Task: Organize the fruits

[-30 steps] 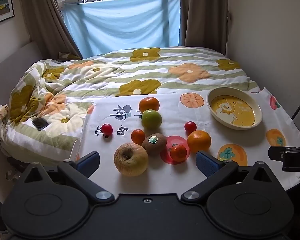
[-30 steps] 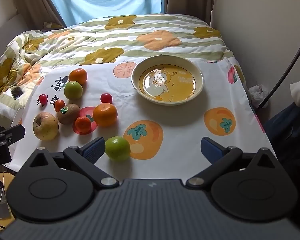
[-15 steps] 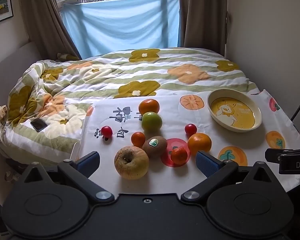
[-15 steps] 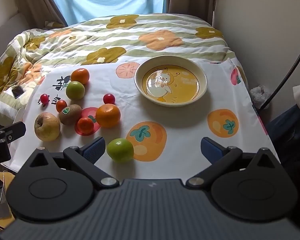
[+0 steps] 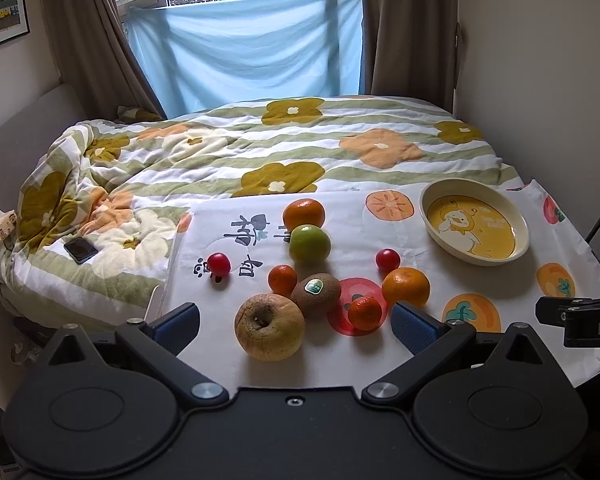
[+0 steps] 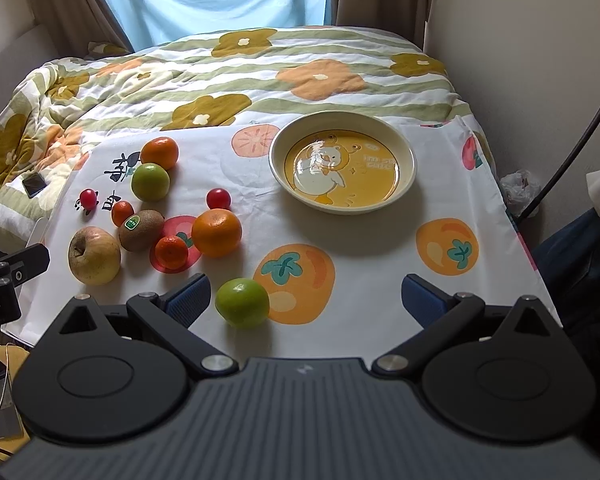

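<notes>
Over the last second both cameras tilt up and pull back a little, nothing on the cloth moves; the right gripper [image 6: 304,300] stands wide and holds nothing, and the green fruit [image 6: 242,302] now sits slightly further in between its fingers, just beside the left fingertip [image 6: 190,294], not touching as far as can be told; the left gripper [image 5: 296,320] is also wide and empty, with the apple [image 5: 269,327] straight ahead between its fingertips and the kiwi [image 5: 315,294] just beyond that, touching the apple; a big orange [image 5: 406,287] lies ahead and to its right, a small mandarin [image 5: 365,313] nearer; the rest of the fruit cluster lies ahead of the left gripper and well left of the right one; the duck plate [image 6: 404,148] sits ahead of the right gripper, well apart, with no fruit in it; judgement: task is at the very start, no fruit placed yet; the drift reads as lining up, likely the right gripper on the green fruit first; it needs to shift left to centre it before closing, or the round fruit may roll off the cloth [image 6: 380,248] edge.
</notes>
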The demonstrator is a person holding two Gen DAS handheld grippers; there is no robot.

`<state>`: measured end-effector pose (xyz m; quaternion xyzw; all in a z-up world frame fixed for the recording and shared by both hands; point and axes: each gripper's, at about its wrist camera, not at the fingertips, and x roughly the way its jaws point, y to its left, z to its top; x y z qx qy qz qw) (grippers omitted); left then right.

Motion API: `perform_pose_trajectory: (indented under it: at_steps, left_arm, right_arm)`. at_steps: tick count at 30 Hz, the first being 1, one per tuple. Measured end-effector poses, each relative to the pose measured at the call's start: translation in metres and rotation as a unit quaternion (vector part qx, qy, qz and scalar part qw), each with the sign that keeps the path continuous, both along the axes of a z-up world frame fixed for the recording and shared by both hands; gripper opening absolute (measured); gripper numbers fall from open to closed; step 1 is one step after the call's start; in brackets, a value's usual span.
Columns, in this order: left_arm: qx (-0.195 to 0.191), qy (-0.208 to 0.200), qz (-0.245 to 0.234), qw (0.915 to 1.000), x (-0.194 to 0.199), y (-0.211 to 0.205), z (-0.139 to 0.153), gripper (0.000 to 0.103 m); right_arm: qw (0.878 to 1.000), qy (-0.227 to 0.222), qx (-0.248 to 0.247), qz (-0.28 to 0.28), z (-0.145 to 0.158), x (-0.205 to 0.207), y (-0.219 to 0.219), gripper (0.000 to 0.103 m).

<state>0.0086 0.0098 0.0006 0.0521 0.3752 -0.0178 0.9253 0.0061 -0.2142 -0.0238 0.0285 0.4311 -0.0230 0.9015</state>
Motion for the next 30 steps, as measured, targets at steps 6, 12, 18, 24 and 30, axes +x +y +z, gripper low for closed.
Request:
perform_pose_trajectory:
  at_steps: [6, 12, 18, 24, 30]
  left_arm:
    - [0.001, -0.001, 0.002, 1.0000, 0.001, 0.001, 0.001, 0.103]
    - [-0.001, -0.002, 0.005, 1.0000, 0.002, 0.002, 0.001, 0.103]
    - [-0.001, -0.002, 0.007, 1.0000, 0.001, 0.003, 0.001, 0.103]
    - [-0.006, -0.002, 0.011, 0.9999, -0.001, 0.005, 0.001, 0.103]
    - [-0.004, -0.004, 0.015, 0.9999, -0.002, 0.006, 0.001, 0.103]
  right_arm:
    - [1.000, 0.000, 0.000, 0.000, -0.001, 0.000, 0.002, 0.103]
    - [1.000, 0.001, 0.001, 0.005, -0.004, 0.005, 0.009, 0.103]
    - [1.000, 0.000, 0.001, 0.005, -0.004, 0.005, 0.009, 0.103]
    - [1.000, 0.000, 0.002, 0.004, -0.003, 0.005, 0.010, 0.103]
    - [1.000, -0.002, 0.002, 0.006, -0.002, 0.004, 0.012, 0.103]
